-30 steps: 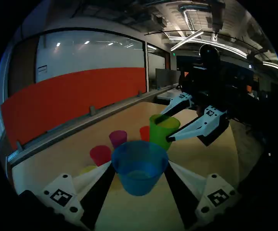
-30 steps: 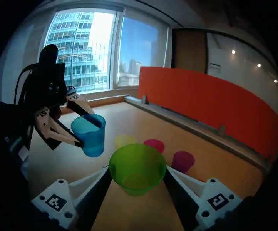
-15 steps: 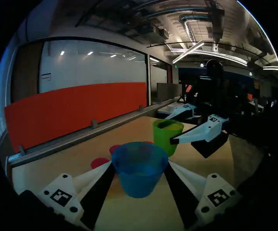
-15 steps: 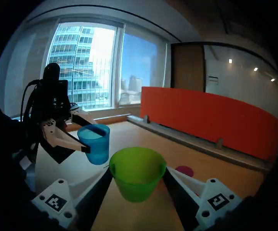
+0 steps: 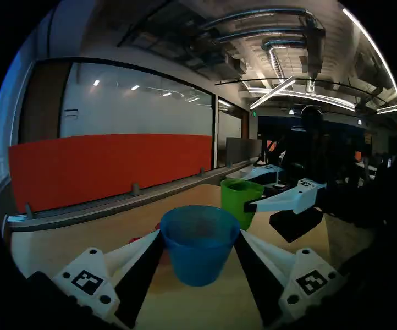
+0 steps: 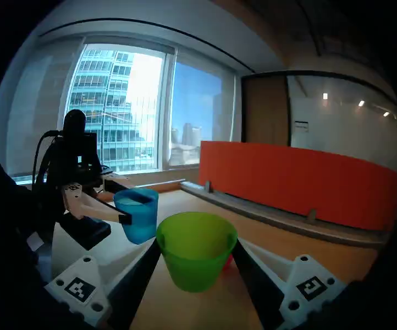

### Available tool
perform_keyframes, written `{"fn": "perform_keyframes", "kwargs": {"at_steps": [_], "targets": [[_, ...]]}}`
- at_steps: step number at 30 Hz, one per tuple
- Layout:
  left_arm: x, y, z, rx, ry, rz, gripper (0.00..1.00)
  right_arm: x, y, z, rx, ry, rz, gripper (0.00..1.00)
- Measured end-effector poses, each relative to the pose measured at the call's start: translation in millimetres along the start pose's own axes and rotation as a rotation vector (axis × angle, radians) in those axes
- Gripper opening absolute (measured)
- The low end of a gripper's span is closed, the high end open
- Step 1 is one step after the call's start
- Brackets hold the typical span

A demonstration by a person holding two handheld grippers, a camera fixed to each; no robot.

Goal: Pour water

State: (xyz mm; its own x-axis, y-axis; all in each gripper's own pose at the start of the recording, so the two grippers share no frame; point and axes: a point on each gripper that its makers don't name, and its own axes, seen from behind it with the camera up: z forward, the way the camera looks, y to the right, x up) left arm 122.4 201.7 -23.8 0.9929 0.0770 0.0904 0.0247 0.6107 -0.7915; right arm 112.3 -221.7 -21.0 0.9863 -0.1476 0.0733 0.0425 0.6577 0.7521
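Two cups are in my grip, one to each gripper. My left gripper is closed partway, with both fingers pressing the sides of a blue plastic cup that stands upright between them, near the camera. My right gripper is narrowed the same way onto a green plastic cup, also upright, with a finger on each side.

In the left gripper view the green cup is farther off and to the right of the blue one. In the right gripper view the blue cup is farther off and to the left of the green one. The two cups are just beside each other, and I cannot tell whether they touch or how much water either holds.

Both cups are above a light wooden table. An orange partition runs along its far edge, and a large window showing tall buildings lies beyond my left gripper
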Motion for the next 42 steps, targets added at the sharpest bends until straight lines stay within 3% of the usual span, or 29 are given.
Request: {"fn": "perform_keyframes", "kwargs": {"at_steps": [20, 35, 42], "targets": [[30, -8.0, 0.6, 0.026, 0.052, 0.036, 0.86, 7, 2, 0.0, 0.008, 0.012, -0.016, 0.91], [52, -19.0, -0.3, 0.068, 0.058, 0.146, 0.86, 5, -12, 8.2, 0.049, 0.015, -0.033, 0.91], [66, -23.1, 0.1, 0.099, 0.074, 0.232, 0.86, 4, -18, 12.5, 0.070, 0.019, -0.026, 0.91]]}}
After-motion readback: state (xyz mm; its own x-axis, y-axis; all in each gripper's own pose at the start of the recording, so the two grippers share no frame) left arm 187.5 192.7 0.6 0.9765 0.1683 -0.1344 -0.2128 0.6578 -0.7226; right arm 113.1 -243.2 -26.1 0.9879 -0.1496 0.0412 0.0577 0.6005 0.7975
